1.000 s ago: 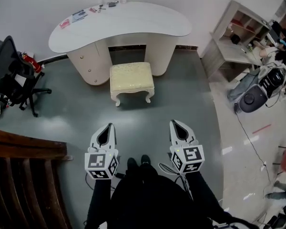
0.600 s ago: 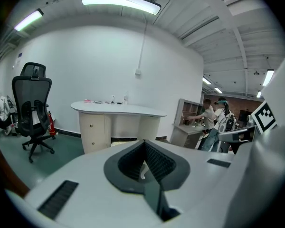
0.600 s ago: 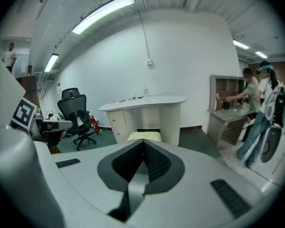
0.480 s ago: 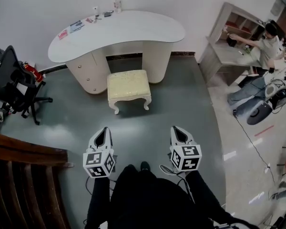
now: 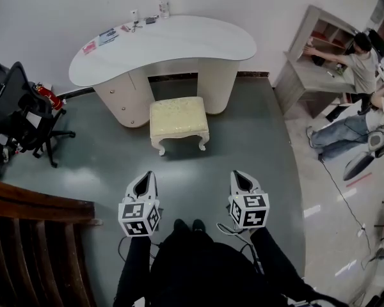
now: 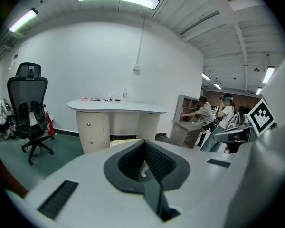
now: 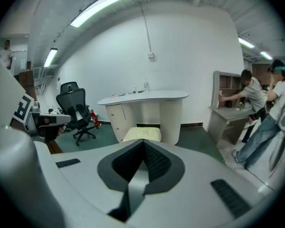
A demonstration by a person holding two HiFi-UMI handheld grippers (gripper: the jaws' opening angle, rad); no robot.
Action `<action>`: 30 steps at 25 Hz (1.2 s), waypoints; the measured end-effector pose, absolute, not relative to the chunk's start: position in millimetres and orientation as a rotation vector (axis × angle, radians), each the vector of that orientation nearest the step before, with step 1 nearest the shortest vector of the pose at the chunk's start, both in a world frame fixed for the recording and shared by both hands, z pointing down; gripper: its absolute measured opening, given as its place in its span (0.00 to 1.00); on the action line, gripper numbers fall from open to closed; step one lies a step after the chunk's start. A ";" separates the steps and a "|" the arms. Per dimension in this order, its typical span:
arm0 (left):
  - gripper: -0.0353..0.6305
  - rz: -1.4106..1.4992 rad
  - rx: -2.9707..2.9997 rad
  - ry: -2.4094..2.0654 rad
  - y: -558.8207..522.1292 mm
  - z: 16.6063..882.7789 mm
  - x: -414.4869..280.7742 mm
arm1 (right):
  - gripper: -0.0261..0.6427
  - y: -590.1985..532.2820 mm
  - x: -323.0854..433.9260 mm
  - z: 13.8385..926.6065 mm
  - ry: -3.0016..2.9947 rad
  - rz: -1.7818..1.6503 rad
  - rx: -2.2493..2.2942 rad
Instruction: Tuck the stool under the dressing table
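Observation:
The cream cushioned stool (image 5: 178, 117) stands on the grey floor, just in front of the knee gap of the white kidney-shaped dressing table (image 5: 179, 38). Its back edge is about level with the table's front. Both grippers hang well short of it, near my feet: the left gripper (image 5: 147, 171) and the right gripper (image 5: 235, 173), each shut and holding nothing. The left gripper view shows its jaws (image 6: 143, 142) closed, with the table (image 6: 115, 109) far ahead and a sliver of stool (image 6: 123, 141). Past the closed right jaws (image 7: 143, 142) lie the stool (image 7: 142, 133) and table (image 7: 143, 98).
A black office chair (image 5: 16, 104) and a red fire extinguisher (image 5: 46, 94) stand at the left. A dark wooden railing (image 5: 32, 235) fills the lower left. At the right a person (image 5: 363, 55) reaches into a grey shelf desk (image 5: 317, 56). A bottle (image 5: 164, 6) and small items sit on the table.
The head view shifted slightly. Both grippers stay shut near my feet and the stool has not moved. The person at the right moved over to the shelf desk.

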State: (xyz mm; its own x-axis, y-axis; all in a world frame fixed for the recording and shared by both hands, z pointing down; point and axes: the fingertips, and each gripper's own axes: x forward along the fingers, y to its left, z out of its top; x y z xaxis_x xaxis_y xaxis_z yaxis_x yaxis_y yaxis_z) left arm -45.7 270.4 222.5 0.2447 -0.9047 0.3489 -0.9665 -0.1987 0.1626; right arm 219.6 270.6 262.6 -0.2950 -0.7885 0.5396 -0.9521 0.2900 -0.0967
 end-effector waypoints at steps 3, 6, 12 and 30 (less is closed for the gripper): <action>0.06 0.259 2.173 -1.702 258.6 231.6 -47.9 | 0.05 261.5 211.9 269.9 -2.155 0.580 1.555; 0.06 0.286 2.169 -1.682 248.0 240.7 -52.9 | 0.04 253.4 201.9 275.8 -2.131 0.580 1.549; 0.06 0.310 2.184 -1.629 226.7 255.4 -66.4 | 0.05 238.8 182.6 289.3 -2.069 0.585 1.563; 0.07 0.331 2.088 -1.610 196.1 301.0 -114.1 | 0.05 212.8 143.4 329.5 -1.973 0.623 1.528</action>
State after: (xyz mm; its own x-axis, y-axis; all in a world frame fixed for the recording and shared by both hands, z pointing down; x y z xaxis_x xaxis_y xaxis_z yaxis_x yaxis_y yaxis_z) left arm -114.1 196.1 301.0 0.2792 -0.8394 0.4662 -0.9552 -0.1934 0.2238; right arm 143.4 212.8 329.5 -0.1922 -0.7089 0.6786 -0.9700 0.2421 -0.0218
